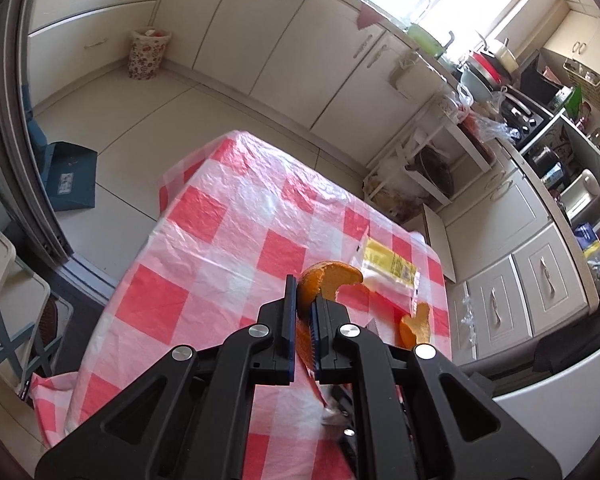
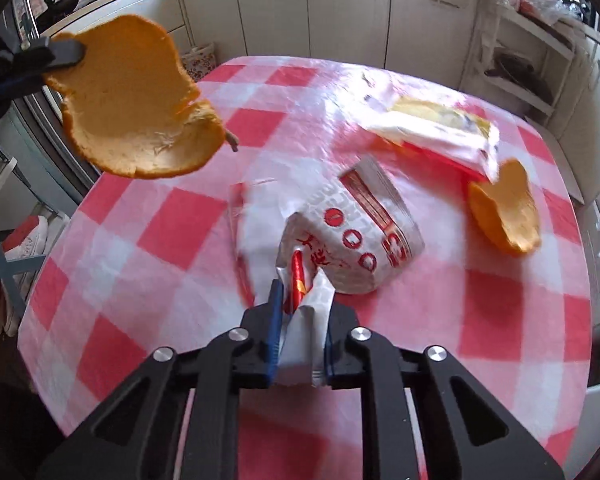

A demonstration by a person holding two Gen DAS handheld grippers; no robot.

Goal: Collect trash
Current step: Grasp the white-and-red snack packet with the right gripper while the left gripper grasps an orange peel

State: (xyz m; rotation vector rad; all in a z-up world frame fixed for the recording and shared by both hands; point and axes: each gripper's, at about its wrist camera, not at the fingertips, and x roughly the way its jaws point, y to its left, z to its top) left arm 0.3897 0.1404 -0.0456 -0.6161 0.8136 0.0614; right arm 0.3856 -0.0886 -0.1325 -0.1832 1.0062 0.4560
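Note:
My left gripper [image 1: 303, 300] is shut on a large orange peel [image 1: 326, 280] and holds it above the red-and-white checked table [image 1: 220, 240]. The same peel [image 2: 136, 100] hangs in the air at the upper left of the right wrist view, held by the left gripper [image 2: 66, 54]. My right gripper [image 2: 302, 296] is shut on the edge of a white and red paper bag [image 2: 352, 232] that lies on the table [image 2: 140, 220]. A second orange peel [image 2: 504, 208] [image 1: 414, 326] lies on the table at the right. A clear wrapper with a yellow label [image 2: 440, 128] [image 1: 388, 268] lies beyond it.
Cream kitchen cabinets [image 1: 284, 48] line the far wall. A floral bag [image 1: 148, 52] stands on the floor by them. A blue dustpan [image 1: 72, 176] lies on the floor at the left. A white shelf rack [image 2: 516, 64] with cluttered items stands beside the table at the right.

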